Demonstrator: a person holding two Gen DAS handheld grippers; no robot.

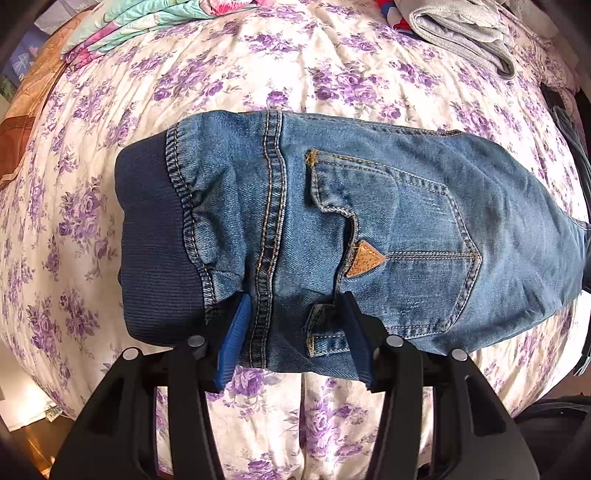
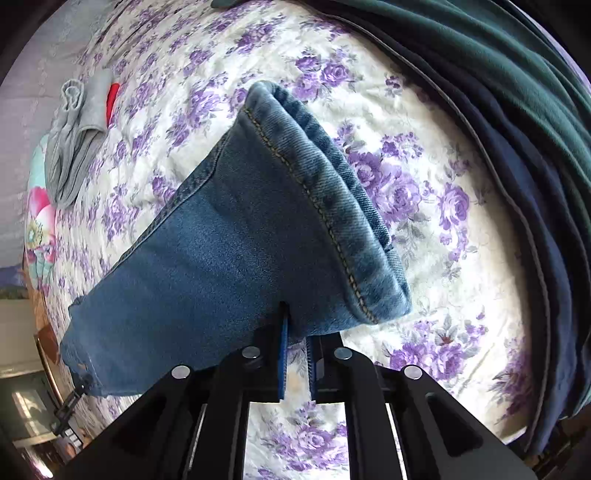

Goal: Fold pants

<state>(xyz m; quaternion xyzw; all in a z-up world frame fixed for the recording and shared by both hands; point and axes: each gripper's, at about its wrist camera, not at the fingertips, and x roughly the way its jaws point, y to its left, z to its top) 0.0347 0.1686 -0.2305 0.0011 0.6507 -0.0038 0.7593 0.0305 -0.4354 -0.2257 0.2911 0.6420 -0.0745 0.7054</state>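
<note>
Blue jeans lie across the floral bedsheet, with the dark ribbed waistband at the left and a back pocket with a tan tag facing up. My left gripper points down at the near edge. Its blue pads hold a raised bunch of denim by the belt loop. In the right wrist view the leg end with its stitched hem hangs above the sheet. My right gripper stands nearly shut, and the leg's edge is pinched at its tips.
Folded grey clothes lie at the far side of the bed. A bright patterned blanket sits beside them. Dark green and navy cloth is heaped along the right of the right wrist view. The bed's edge and a wooden frame show at the left.
</note>
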